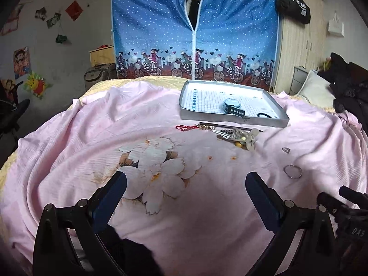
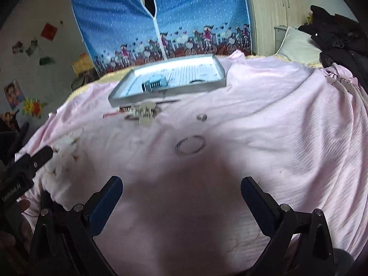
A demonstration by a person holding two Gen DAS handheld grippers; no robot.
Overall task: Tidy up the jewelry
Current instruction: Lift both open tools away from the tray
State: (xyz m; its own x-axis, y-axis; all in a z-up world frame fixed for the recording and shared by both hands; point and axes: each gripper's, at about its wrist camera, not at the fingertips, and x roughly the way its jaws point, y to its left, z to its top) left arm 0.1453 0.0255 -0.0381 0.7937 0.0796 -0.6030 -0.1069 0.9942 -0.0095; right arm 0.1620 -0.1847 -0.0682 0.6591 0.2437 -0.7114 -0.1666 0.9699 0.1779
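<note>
Nearest, left gripper with black-and-blue fingers spread wide, holding nothing, above pink bedsheet with white flower print. Right gripper also spread apart and empty. Just beyond, thin silver metal bangle flat on sheet, then small silver ring. Farther, tangled pile of hair clips and trinkets, touching or just beside shallow grey cardboard tray holding dark-strapped wristwatch.

The only clear lettering is "DAS", white on the black right tool body at four o'clock in the left wrist view; the white print on the left tool body and on the hanging black bag is unreadable.
</note>
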